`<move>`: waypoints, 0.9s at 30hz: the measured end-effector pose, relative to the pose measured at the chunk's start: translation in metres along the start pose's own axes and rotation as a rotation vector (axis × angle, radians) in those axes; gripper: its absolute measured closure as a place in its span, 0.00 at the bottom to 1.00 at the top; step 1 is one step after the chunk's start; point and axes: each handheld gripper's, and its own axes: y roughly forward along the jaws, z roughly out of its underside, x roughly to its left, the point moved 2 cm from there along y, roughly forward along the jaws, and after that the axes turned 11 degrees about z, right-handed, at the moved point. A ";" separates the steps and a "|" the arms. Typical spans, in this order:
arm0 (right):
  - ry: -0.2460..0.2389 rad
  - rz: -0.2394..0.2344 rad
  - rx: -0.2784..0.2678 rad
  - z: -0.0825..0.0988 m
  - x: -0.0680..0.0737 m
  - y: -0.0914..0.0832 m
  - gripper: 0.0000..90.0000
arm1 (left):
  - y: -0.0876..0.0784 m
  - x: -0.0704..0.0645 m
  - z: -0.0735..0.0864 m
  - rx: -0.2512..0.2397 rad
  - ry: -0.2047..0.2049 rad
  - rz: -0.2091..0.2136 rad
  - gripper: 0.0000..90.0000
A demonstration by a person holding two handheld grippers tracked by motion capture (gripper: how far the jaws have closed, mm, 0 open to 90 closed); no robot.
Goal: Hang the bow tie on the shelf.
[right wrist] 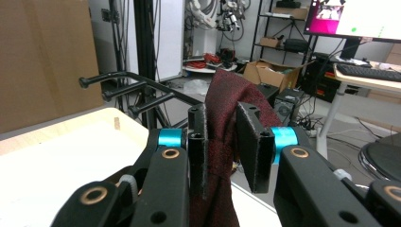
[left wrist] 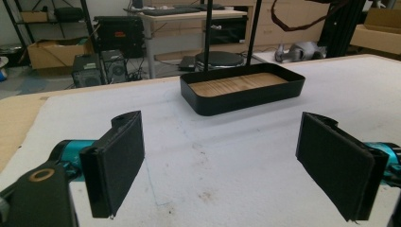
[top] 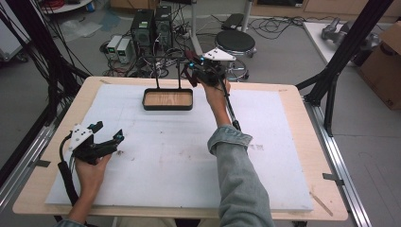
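My right gripper (top: 193, 71) is raised above the table's far edge, beside the black tray stand, and is shut on a dark red cloth (right wrist: 228, 97). The cloth (top: 189, 57) bunches between the pads and hangs down below them. A black tray (top: 168, 107) with a wooden floor sits at the far middle of the white mat, with two thin black posts (top: 156, 75) rising from it. Black hanger arms (right wrist: 124, 79) reach out to the left of the cloth in the right gripper view. My left gripper (top: 108, 131) rests low at the near left, open, with nothing between its pads (left wrist: 117, 163).
The white mat (top: 165, 156) covers most of the wooden table (top: 293, 94). The tray (left wrist: 243, 94) lies ahead of the left gripper. Past the far edge are a black stool (top: 235, 42), computer towers (top: 151, 26) and cables. A black frame post (top: 345, 52) stands at the right.
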 end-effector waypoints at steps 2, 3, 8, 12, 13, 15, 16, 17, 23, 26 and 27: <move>0.000 0.007 0.000 0.000 -0.001 0.002 0.83 | 0.001 0.000 0.000 -0.002 0.000 -0.001 0.18; -0.001 0.007 0.003 0.000 -0.002 0.003 0.83 | 0.000 0.000 0.000 -0.002 0.001 -0.001 0.18; -0.011 0.032 0.017 0.003 -0.005 0.007 0.83 | 0.000 0.000 0.000 -0.001 0.001 0.000 0.18; -0.003 0.042 0.032 0.006 -0.009 0.008 0.83 | 0.000 0.000 0.000 -0.002 0.002 0.000 0.18; -0.004 0.038 0.033 0.006 -0.009 0.008 0.83 | 0.000 0.000 0.000 -0.002 0.001 0.001 0.18; -0.013 0.045 0.039 0.007 -0.010 0.008 0.83 | 0.000 0.000 0.000 0.000 -0.001 0.000 0.18; -0.014 0.048 0.047 0.008 -0.010 0.008 0.83 | 0.000 0.000 0.000 -0.004 -0.004 0.000 0.18; -0.015 0.052 0.057 0.009 -0.011 0.009 0.83 | 0.000 0.000 0.000 -0.005 -0.005 -0.002 0.18; -0.054 0.085 0.100 0.014 -0.012 0.010 0.82 | -0.001 0.000 0.000 -0.005 -0.006 0.001 0.18; -0.049 0.081 0.109 0.016 -0.013 0.010 0.82 | -0.001 0.000 0.000 -0.002 -0.003 0.000 0.19; -0.058 0.085 0.112 0.016 -0.012 0.011 0.82 | -0.001 0.000 0.000 -0.001 -0.003 0.000 0.19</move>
